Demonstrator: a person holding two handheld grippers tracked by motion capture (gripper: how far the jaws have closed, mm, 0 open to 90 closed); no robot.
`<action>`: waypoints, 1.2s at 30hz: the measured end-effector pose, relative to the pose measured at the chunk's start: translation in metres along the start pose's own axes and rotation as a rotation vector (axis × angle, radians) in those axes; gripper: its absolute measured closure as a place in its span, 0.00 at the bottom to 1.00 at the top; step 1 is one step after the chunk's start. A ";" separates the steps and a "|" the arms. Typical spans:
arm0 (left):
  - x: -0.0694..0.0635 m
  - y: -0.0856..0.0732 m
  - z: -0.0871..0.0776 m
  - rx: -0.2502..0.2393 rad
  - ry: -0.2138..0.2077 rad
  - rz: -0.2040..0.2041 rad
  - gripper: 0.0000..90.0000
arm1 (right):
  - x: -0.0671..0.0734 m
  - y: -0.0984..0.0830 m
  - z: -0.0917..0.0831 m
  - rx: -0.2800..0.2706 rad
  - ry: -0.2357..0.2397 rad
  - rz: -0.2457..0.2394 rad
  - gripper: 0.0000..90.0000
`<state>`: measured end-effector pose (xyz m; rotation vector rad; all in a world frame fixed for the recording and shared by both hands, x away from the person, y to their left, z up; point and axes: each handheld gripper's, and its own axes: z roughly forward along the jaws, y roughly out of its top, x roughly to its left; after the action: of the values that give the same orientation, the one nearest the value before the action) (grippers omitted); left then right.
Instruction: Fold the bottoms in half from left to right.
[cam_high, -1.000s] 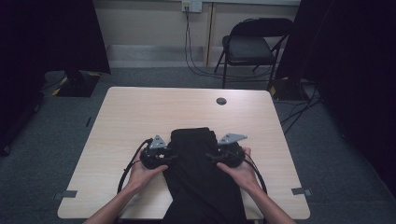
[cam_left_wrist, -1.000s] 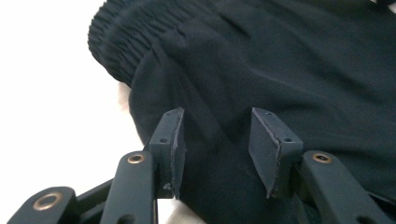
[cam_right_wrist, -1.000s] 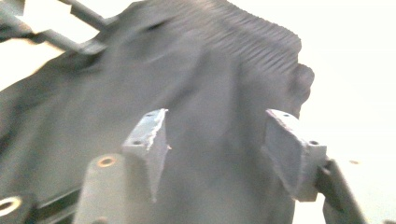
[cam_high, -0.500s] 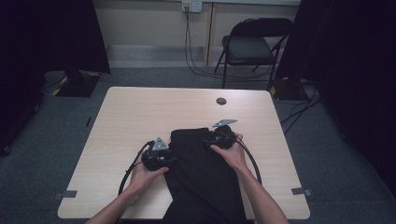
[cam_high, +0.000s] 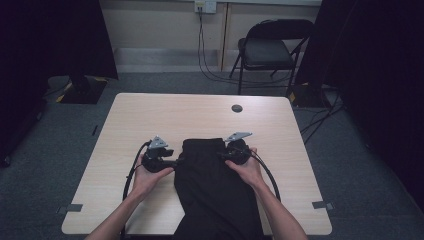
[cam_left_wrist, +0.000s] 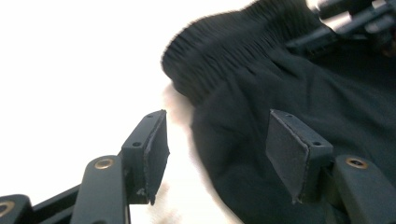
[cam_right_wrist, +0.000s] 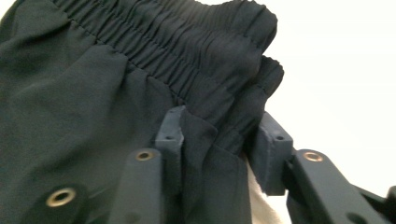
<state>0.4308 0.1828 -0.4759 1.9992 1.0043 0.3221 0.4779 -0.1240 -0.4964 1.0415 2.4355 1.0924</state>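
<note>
High view first: a black garment (cam_high: 212, 185) with a gathered waistband is seen lying at the lower middle of the frame on a pale wooden counter (cam_high: 150, 115), its far end towards the frame's centre and its near end hanging off the bottom edge. The left claw (cam_high: 175, 162) is held at the garment's left edge, the right claw (cam_high: 222, 155) at its upper right corner. A small dark round disc (cam_high: 237, 108) is seen on the counter above, and a folding chair (cam_high: 270, 50) stands at the upper right.

Left gripper view: the left claw (cam_left_wrist: 217, 149) is seen released, its jaws having just been opening; one pad hangs over the bare counter (cam_left_wrist: 70, 70), the other over the cloth, and nothing is pressed. The garment (cam_left_wrist: 299, 102) fills the right of the frame, matte black, thin and soft, with a ribbed elastic band at the top.

Right gripper view: the right claw (cam_right_wrist: 219, 140) has just been closing and is clenched on a bunched fold of the garment (cam_right_wrist: 70, 93) just below the waistband corner.

With one side gripped, any lift is judged likely to drag the garment askew or bunch it. The pinched fold is thin, so it could slip out under a pull. The overhanging weight could also draw the cloth off the counter.
</note>
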 end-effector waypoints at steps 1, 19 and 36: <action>0.003 0.001 0.003 0.025 -0.010 -0.004 0.43 | 0.000 -0.001 0.000 -0.004 0.007 0.005 0.72; -0.001 0.001 0.042 0.036 -0.031 -0.016 0.56 | 0.005 0.000 -0.003 -0.032 0.021 0.053 0.80; 0.015 0.064 -0.018 -0.149 -0.046 -0.021 0.89 | 0.010 0.068 -0.063 -0.274 0.092 0.050 0.83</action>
<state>0.4649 0.1847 -0.4174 1.8528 0.9444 0.3277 0.4730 -0.1195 -0.4038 0.9868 2.2527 1.4710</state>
